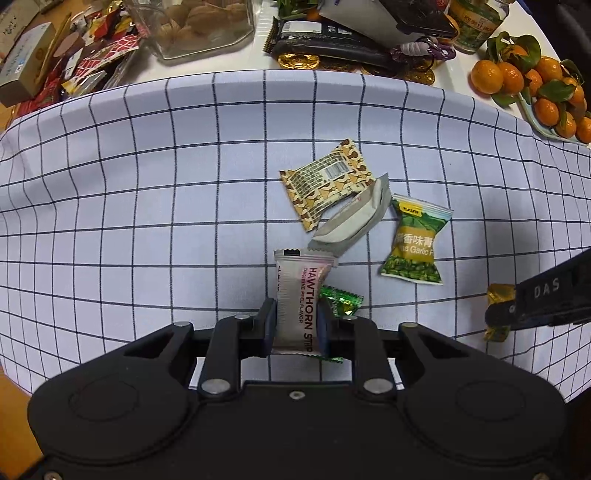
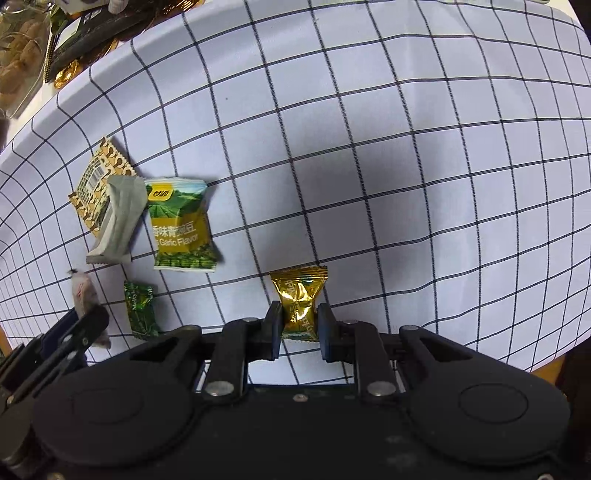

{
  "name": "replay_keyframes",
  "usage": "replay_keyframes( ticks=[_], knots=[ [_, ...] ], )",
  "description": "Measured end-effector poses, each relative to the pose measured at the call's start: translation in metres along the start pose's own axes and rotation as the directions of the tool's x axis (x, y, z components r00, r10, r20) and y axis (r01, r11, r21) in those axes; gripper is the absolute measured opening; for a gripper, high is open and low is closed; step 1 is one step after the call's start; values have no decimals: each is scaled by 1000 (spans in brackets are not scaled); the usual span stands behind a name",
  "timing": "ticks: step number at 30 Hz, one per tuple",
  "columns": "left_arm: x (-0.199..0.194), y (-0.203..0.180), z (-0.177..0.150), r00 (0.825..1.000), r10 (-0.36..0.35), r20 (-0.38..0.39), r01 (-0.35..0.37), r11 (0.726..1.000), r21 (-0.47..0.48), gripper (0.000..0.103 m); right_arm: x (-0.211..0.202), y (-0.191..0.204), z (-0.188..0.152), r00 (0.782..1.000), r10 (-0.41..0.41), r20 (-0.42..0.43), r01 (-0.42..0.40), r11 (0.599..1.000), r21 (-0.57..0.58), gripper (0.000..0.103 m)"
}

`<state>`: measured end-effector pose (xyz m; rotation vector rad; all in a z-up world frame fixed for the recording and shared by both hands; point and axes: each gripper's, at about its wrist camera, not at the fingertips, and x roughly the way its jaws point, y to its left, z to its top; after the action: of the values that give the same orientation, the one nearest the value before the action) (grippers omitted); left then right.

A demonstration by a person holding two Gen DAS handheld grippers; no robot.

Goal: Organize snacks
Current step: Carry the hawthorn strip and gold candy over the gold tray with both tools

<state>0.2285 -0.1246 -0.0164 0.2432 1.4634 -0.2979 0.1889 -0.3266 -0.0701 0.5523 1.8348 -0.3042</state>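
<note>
My left gripper (image 1: pixel 295 321) is shut on a white and pink hawthorn strip packet (image 1: pixel 299 295), held upright above the checked cloth (image 1: pixel 147 206). A small green candy (image 1: pixel 341 301) lies just behind it. My right gripper (image 2: pixel 300 328) is shut on a gold candy (image 2: pixel 299 302); it also shows in the left wrist view (image 1: pixel 498 310). On the cloth lie a brown patterned packet (image 1: pixel 325 181), a grey packet (image 1: pixel 354 221) and a green pea packet (image 1: pixel 417 240). These also show in the right wrist view: the pea packet (image 2: pixel 181 225), the grey packet (image 2: pixel 118 221), the green candy (image 2: pixel 142 310).
Beyond the cloth stand a glass jar of walnuts (image 1: pixel 199 26), a pile of red snack packets (image 1: pixel 92 55), gold coins (image 1: pixel 299 61), a dark wrapped bar (image 1: pixel 325 40) and a plate of tangerines (image 1: pixel 535 85). The right half of the cloth (image 2: pixel 443 166) is bare.
</note>
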Motion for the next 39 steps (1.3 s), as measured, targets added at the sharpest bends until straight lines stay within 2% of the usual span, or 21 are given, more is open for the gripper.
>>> replay_keyframes(
  ticks=[6, 10, 14, 19, 24, 32, 36, 39],
  knots=[
    [-11, 11, -17, 998, 37, 44, -37, 999, -6, 30, -13, -12, -4, 997, 28, 70, -28, 1000, 0, 20],
    [-22, 18, -38, 994, 58, 87, -58, 998, -4, 30, -31, -17, -22, 986, 102, 135, -100, 995, -27, 20],
    [-27, 25, -70, 989, 67, 133, -67, 998, -4, 30, -50, -20, -53, 956, 206, 208, -199, 978, -55, 21],
    [-35, 37, -115, 984, 32, 174, -32, 999, -2, 30, -50, -20, -105, 932, 157, 328, -139, 987, -77, 21],
    [-46, 46, -150, 974, -6, 225, 9, 1000, -11, 30, -30, -33, -163, 905, 229, 358, -210, 973, -92, 21],
    [-41, 54, -184, 980, -46, 194, 58, 997, -53, 30, -10, -34, -236, 852, 258, 456, -220, 966, -136, 21],
    [-36, 55, -192, 984, -82, 158, 92, 994, -56, 30, -1, -25, -259, 848, 270, 457, -213, 962, -173, 21],
    [-33, 53, -194, 987, -75, 141, 83, 995, -47, 30, 1, -19, -273, 851, 284, 443, -213, 956, -203, 21]
  ],
)
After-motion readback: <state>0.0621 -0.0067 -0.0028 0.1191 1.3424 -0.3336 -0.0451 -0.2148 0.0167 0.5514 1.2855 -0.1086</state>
